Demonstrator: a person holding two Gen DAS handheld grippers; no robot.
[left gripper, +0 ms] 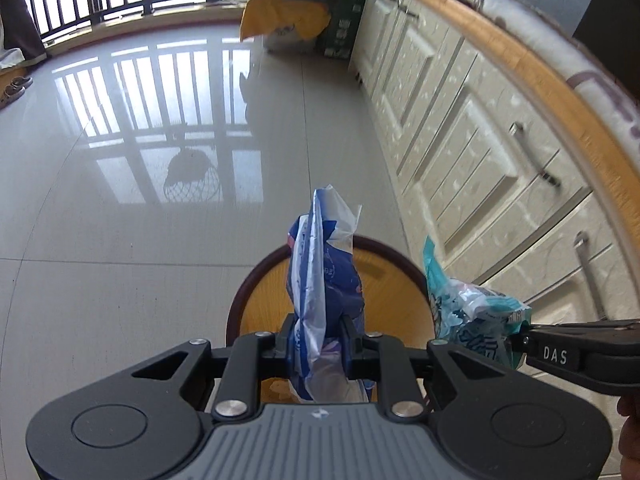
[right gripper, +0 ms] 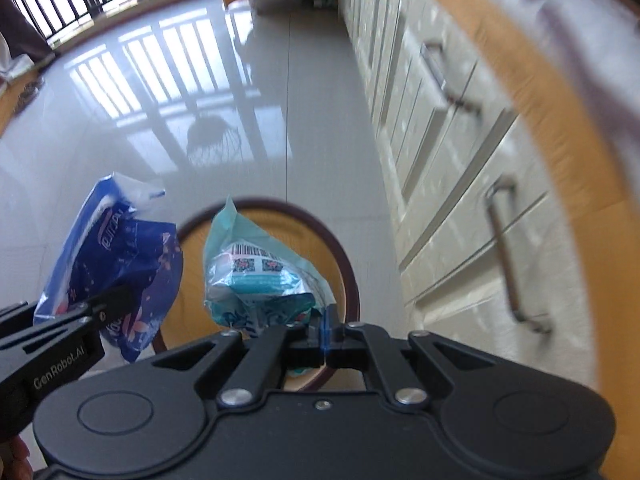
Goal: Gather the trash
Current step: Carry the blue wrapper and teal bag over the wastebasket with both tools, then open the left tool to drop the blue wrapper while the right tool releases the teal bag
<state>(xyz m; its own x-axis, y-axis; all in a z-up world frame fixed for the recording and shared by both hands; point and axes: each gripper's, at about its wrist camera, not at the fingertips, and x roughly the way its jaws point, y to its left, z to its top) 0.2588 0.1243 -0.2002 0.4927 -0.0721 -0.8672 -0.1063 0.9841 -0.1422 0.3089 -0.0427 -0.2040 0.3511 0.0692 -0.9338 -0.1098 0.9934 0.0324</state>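
My left gripper (left gripper: 320, 336) is shut on a crumpled blue-and-white plastic wrapper (left gripper: 322, 264), which sticks up past its fingers. My right gripper (right gripper: 326, 332) is shut on a teal-and-white snack wrapper (right gripper: 256, 276) with a barcode. Each gripper also shows in the other view: the right gripper (left gripper: 520, 340) holds the teal wrapper (left gripper: 460, 304) at the right, and the left gripper (right gripper: 108, 304) holds the blue wrapper (right gripper: 120, 252) at the left. Both wrappers hang over a round bin (left gripper: 400, 280) with a dark red rim and orange inside, also seen as the bin (right gripper: 340, 256) in the right wrist view.
A glossy grey tiled floor (left gripper: 140, 200) spreads to the left. Cream cabinets (left gripper: 480, 152) with metal handles under a wooden-edged counter run along the right. Yellow bags and a green box (left gripper: 344, 20) stand at the far end by barred windows. Shoes (left gripper: 16, 88) lie far left.
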